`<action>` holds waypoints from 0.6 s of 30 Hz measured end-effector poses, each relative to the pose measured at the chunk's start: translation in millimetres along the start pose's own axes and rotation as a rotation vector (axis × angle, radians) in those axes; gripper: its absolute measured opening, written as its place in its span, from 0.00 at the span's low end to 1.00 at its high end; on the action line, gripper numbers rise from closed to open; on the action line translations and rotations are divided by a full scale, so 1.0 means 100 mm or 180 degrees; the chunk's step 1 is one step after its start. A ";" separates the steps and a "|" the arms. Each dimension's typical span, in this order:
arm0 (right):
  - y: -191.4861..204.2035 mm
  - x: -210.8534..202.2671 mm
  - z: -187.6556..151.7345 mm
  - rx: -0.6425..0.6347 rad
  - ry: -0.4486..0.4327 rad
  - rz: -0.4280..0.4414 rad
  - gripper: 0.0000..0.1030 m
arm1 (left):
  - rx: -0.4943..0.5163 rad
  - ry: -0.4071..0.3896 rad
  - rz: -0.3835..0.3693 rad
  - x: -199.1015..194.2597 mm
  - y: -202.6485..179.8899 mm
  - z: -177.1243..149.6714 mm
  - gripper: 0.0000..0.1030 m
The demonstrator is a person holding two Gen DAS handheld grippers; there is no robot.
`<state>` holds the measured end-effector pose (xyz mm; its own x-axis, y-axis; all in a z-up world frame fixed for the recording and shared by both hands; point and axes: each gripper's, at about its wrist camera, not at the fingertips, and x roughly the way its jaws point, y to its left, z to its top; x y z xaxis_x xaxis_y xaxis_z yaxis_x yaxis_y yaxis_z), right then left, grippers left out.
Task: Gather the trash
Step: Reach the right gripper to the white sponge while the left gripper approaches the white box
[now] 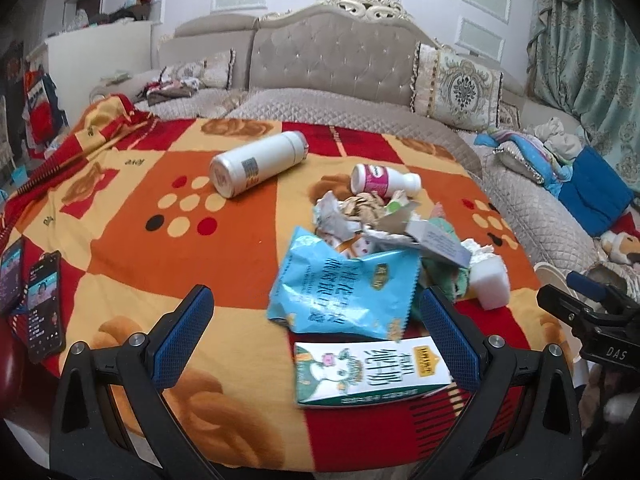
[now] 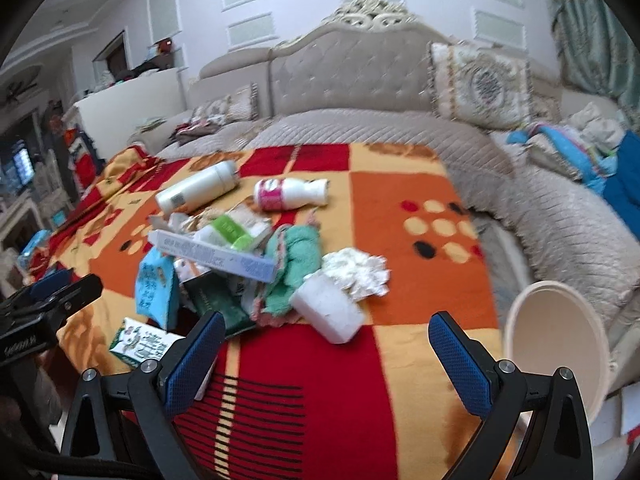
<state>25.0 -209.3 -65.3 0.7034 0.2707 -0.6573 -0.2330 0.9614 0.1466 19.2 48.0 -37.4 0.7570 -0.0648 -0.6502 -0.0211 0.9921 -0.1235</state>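
A heap of trash lies on a table covered by a red, orange and yellow cloth (image 1: 132, 240). It holds a blue snack bag (image 1: 340, 288), a green-and-white milk carton (image 1: 368, 372), crumpled paper (image 1: 344, 212), a white foam block (image 2: 328, 312), a long white box (image 2: 212, 254), a green towel (image 2: 292, 264) and a pink-labelled bottle (image 2: 288, 194). My left gripper (image 1: 316, 328) is open, with the snack bag and carton between its fingers. My right gripper (image 2: 326, 352) is open and empty, just before the foam block.
A tall white flask (image 1: 258, 162) lies at the back of the table. Two phones (image 1: 44, 304) lie at the left edge. A cream waste bin (image 2: 560, 344) stands at the table's right side. A grey sofa with cushions (image 2: 480, 84) is behind.
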 end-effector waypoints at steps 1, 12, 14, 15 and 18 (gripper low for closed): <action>0.00 0.03 0.00 -0.0001 0.0025 0.0077 0.97 | 0.0019 0.0015 -0.0019 0.01 0.02 0.01 0.99; -0.05 0.35 -0.01 -0.0229 0.0261 0.0131 0.82 | 0.0159 0.0341 -0.0184 0.28 0.16 0.07 0.99; -0.10 0.39 -0.03 -0.0207 0.0303 0.0139 0.82 | 0.0112 0.0405 -0.0228 0.36 0.19 0.08 0.99; -0.12 0.42 -0.03 -0.0197 0.0324 0.0141 0.80 | 0.0104 0.0422 -0.0252 0.38 0.19 0.09 0.99; -0.17 0.49 -0.02 -0.0166 0.0373 0.0179 0.72 | 0.0145 0.0425 -0.0314 0.42 0.12 0.14 0.99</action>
<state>62.3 -212.2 -101.3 0.6058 0.3134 -0.7313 -0.3065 0.9401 0.1490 60.2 58.8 -55.5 0.6604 -0.1728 -0.7308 0.0809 0.9839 -0.1595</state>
